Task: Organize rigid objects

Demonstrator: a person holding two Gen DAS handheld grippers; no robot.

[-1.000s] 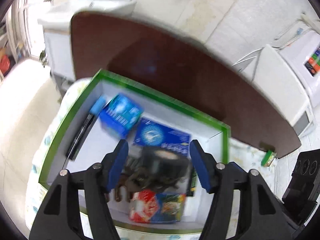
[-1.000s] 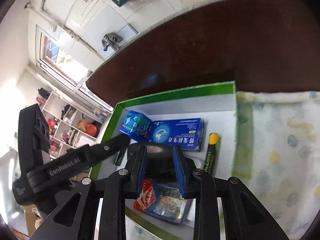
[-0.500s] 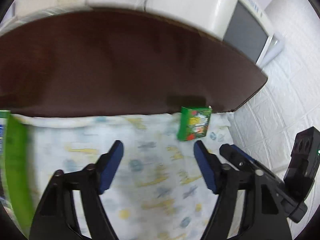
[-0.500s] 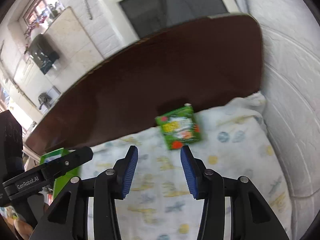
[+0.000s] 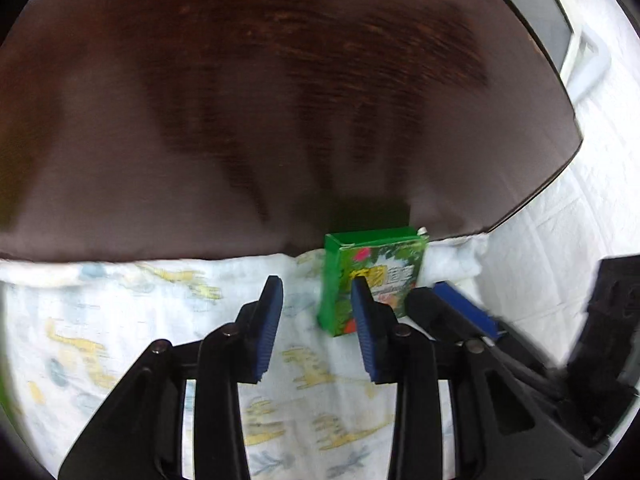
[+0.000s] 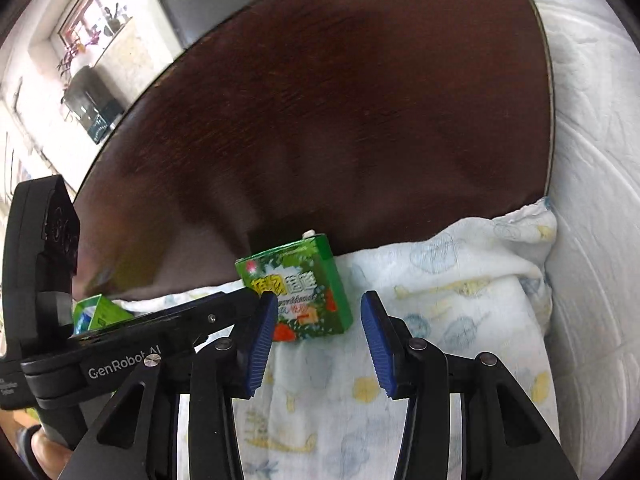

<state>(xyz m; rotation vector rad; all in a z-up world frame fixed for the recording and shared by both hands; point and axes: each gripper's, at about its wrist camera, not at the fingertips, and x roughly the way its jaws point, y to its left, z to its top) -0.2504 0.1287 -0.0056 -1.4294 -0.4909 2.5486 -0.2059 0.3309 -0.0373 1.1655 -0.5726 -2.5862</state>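
A dark wooden table top [image 6: 360,120] is seen, its brown grain polished to a soft sheen. Over its near part a thin white cloth [image 6: 460,300] is spread, matt and slightly crumpled, printed with pale yellow and blue figures. A small green box [image 6: 296,288] of printed cardboard (faintly glossy on its face) is set on the cloth. The right gripper [image 6: 320,336] and the left gripper [image 5: 316,328] are made of black matt plastic, with ribbed blue pads [image 6: 260,336] and small metal pins.
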